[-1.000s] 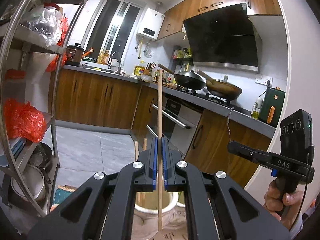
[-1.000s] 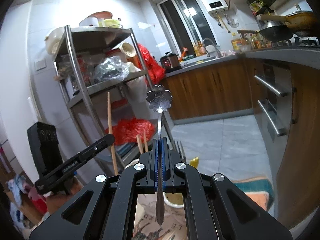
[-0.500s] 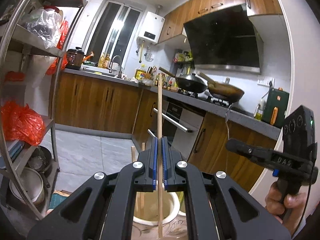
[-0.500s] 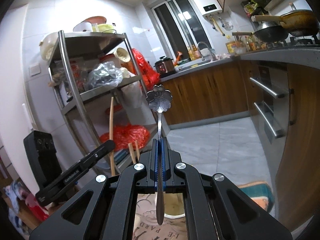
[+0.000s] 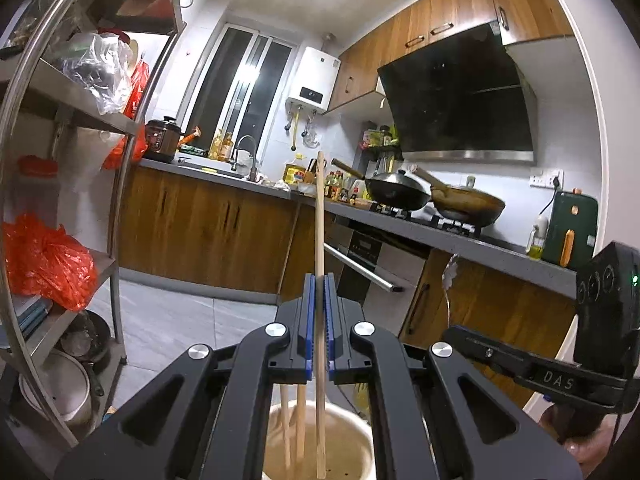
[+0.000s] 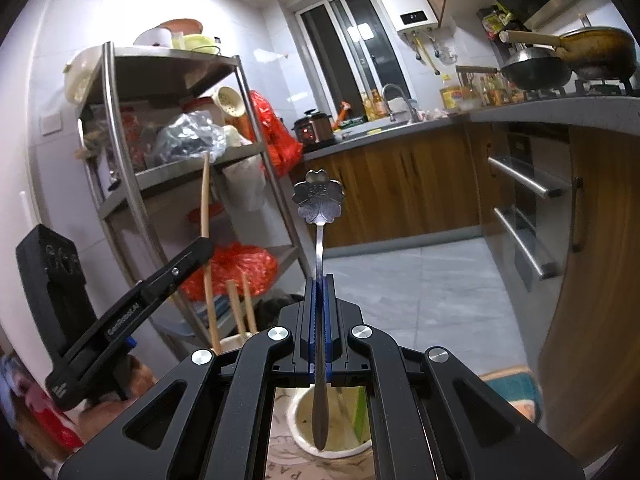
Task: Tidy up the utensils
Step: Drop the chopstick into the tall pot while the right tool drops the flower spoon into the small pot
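The left gripper (image 5: 319,304) clamps an upright chopstick (image 5: 319,232) – tip inside the pot rim (image 5: 360,424) at 6 o'clock. Only the right view shows the right gripper (image 6: 319,304) pinching a flower spoon (image 6: 319,200) – clear floor beyond.

At the left of my view stands a metal shelf (image 5: 116,128) with a red bag (image 5: 48,260) on it. In the middle right, a black wok (image 5: 396,192) sits on the stove. A white water heater (image 5: 316,84) hangs by the window (image 5: 244,92).
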Available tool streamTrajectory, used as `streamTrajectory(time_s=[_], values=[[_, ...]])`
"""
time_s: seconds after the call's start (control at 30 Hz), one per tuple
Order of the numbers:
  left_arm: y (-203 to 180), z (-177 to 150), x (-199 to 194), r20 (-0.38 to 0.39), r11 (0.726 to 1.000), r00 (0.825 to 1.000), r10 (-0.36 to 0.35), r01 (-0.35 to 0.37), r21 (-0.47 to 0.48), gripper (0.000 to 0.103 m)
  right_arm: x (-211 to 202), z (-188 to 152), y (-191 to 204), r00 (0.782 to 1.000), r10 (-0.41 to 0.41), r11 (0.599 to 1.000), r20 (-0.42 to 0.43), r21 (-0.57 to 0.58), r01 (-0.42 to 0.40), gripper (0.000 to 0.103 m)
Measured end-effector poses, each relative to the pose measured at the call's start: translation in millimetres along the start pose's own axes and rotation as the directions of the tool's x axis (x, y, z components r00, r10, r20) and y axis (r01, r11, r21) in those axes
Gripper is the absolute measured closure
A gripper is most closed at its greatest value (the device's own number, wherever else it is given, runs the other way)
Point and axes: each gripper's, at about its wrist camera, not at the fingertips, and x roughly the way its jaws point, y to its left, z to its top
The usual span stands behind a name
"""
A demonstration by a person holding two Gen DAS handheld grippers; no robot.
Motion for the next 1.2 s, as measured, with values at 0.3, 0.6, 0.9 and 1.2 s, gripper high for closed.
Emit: streamTrajectory(time_s=[0.3, 0.6, 0.9, 1.2], values=[[-1.4, -23.8, -0.2, -0.029, 0.997, 0.999, 0.045, -0.043, 0.062, 0.099, 12.1, -13.1, -1.7, 0.998, -0.059, 0.997, -0.032, -0.051, 0.058, 0.099], [-0.9, -38.3, -2.3, -0.085, 0.993, 0.993, 0.077, -0.069, 0.092, 0.099, 30.8, -37.4, 8.2, 0.981, -0.124, 0.983, -0.151, -0.152, 0.101, 0.099], [1.8, -49.0, -0.2, -0.167, 0.984, 0.974, 0.154, -0.135, 0.119, 0.099, 42.6, -47.1, 9.8, 0.967, -0.144, 0.978, -0.211, -0.177, 0.107, 0.099], [-4.3, -49.7, -1.5, -0.164, 0.977, 0.971, 0.174, -0.15, 0.151, 0.096, 48.0, -53.0, 8.6, 0.962, -0.152, 0.978, -0.227, -0.173, 0.113, 0.099]])
